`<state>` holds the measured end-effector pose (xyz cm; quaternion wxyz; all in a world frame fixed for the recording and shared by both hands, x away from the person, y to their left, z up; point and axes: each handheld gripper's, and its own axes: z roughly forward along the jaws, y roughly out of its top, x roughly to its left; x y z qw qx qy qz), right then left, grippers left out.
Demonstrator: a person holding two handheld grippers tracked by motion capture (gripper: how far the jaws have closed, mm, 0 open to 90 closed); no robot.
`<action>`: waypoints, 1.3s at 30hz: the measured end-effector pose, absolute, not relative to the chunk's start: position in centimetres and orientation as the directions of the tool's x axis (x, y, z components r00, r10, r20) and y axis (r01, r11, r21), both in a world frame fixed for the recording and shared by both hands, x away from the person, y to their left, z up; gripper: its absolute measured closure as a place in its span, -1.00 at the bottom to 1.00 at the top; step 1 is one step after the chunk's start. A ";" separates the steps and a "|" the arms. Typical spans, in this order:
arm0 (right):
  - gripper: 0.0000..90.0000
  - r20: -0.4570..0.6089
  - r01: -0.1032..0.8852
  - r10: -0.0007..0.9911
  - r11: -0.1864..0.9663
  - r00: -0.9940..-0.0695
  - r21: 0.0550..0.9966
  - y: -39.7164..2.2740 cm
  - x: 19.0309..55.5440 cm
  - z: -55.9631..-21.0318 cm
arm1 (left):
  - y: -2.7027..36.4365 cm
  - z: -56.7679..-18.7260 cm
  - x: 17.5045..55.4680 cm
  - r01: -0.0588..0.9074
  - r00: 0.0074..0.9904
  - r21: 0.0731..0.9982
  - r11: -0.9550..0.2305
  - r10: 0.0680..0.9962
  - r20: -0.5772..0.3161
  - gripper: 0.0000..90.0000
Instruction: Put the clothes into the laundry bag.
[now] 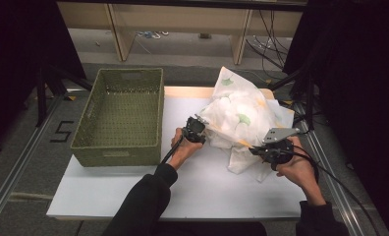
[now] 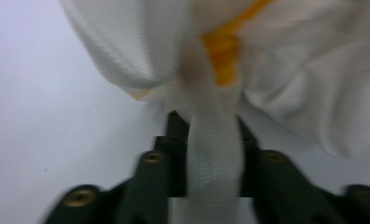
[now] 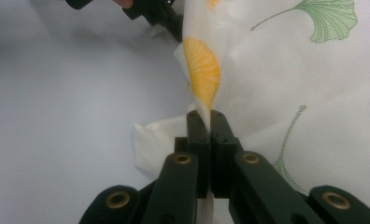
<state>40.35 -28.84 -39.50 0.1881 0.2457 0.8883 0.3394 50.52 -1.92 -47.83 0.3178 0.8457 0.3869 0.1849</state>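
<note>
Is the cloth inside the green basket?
No, the cloth lies bunched on the white table to the right of the basket, which has nothing in it.

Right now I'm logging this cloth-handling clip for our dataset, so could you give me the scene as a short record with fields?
work in hand: white cloth with green and orange leaf print, bunched on the white table
left gripper: jaws closed on a thick fold of the cloth
right gripper: jaws pinched shut on a thin edge of the cloth, by an orange leaf
cloth state: crumpled, partly lifted between the two grippers
basket: green woven, empty, at the table's left, apart from the cloth
</note>
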 end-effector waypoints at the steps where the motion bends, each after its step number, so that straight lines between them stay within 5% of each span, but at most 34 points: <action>1: 1.00 -0.169 0.308 0.564 0.650 -0.808 0.694 -28.9 40.4 -39.5 | -1.6 -47.3 49.9 0.527 0.654 0.689 -0.498 0.755 0.046 0.82; 11: 1.00 -0.134 0.350 0.567 0.659 -0.813 0.665 -27.4 41.0 -41.4 | 3.2 -42.9 42.6 0.429 0.779 0.732 -0.530 0.628 -0.002 0.93; 24: 1.00 -0.145 0.368 0.566 0.687 -0.812 0.626 -26.6 43.4 -43.5 | 8.1 -44.6 38.0 0.444 0.799 0.715 -0.541 0.599 -0.043 0.91; 30: 1.00 -0.141 0.385 0.573 0.693 -0.808 0.609 -26.1 43.5 -44.0 | 6.9 -46.6 38.2 0.487 0.797 0.672 -0.558 0.599 -0.079 0.57; 34: 1.00 -0.153 0.396 0.592 0.687 -0.792 0.608 -26.1 44.7 -44.7 | 6.7 -47.3 38.2 0.467 0.812 0.645 -0.605 0.582 -0.042 0.87; 39: 1.00 -0.205 0.374 0.601 0.692 -0.773 0.618 -26.2 46.7 -45.2 | 6.6 -47.1 38.0 0.467 0.817 0.652 -0.598 0.573 -0.059 0.93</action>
